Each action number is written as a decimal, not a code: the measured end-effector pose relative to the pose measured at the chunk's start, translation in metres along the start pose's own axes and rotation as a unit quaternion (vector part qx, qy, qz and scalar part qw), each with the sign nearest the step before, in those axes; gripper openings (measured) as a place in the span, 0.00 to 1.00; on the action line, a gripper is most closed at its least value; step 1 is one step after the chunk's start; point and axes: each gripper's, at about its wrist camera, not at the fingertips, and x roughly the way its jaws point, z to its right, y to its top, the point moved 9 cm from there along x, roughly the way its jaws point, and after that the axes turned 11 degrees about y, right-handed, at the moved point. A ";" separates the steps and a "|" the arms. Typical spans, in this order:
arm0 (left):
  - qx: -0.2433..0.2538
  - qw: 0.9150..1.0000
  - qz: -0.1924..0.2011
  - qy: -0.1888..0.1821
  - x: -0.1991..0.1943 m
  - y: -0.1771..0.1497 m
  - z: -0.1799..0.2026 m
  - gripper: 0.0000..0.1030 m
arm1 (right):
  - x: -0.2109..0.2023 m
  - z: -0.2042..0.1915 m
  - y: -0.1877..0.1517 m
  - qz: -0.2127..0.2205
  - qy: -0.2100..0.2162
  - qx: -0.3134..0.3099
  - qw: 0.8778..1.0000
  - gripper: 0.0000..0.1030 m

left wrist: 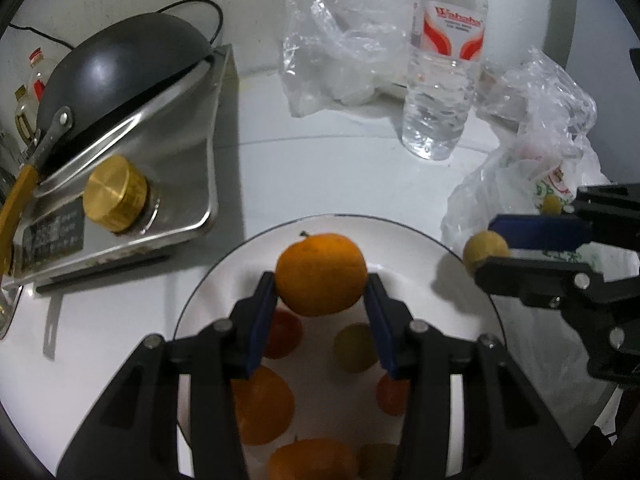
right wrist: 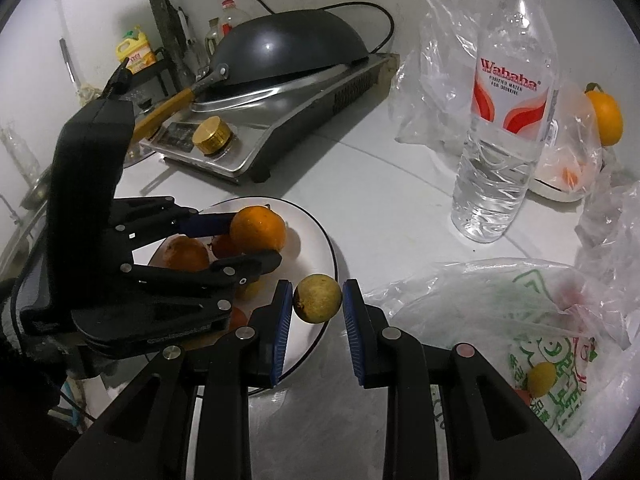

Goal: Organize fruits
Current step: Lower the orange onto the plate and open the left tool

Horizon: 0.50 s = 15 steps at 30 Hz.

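Already crowded, the plate (left wrist: 460,258) leaves little bare space. Your left gripper (left wrist: 321,286) clamps the orange (left wrist: 321,274) above it; your right gripper (right wrist: 317,300) pinches the small yellow fruit (right wrist: 317,298) at the rim. Released there, it may roll off.

Right gripper (right wrist: 317,300) clamped on a small yellow-green fruit (right wrist: 317,298), blue pads (right wrist: 283,322) pressing both its sides, held above the near rim of a white plate (right wrist: 320,236). Left gripper (right wrist: 256,240) reaching in from the left over the plate, gripping an orange (right wrist: 258,229). More oranges (right wrist: 186,254) lying on the plate beneath. Clear water bottle (right wrist: 502,128) standing upright, well to the right. Printed plastic bag (right wrist: 520,320) crumpled at lower right, small yellow fruit (right wrist: 542,379) inside. Upturned black wok (right wrist: 290,50) resting on a steel stove (right wrist: 280,120) behind. Another orange (right wrist: 608,118) at far right, behind clear plastic.
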 end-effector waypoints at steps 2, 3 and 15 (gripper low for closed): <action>-0.004 1.000 0.000 -0.002 0.002 0.002 -0.001 0.45 | 0.001 0.000 0.001 -0.001 -0.002 0.000 1.000 0.27; -0.005 1.000 0.000 -0.003 0.001 0.002 -0.001 0.47 | 0.002 0.000 0.001 -0.002 -0.003 0.000 1.000 0.27; -0.035 0.999 0.031 -0.017 -0.016 0.002 -0.017 0.49 | 0.014 -0.007 0.005 -0.019 -0.014 -0.003 1.000 0.27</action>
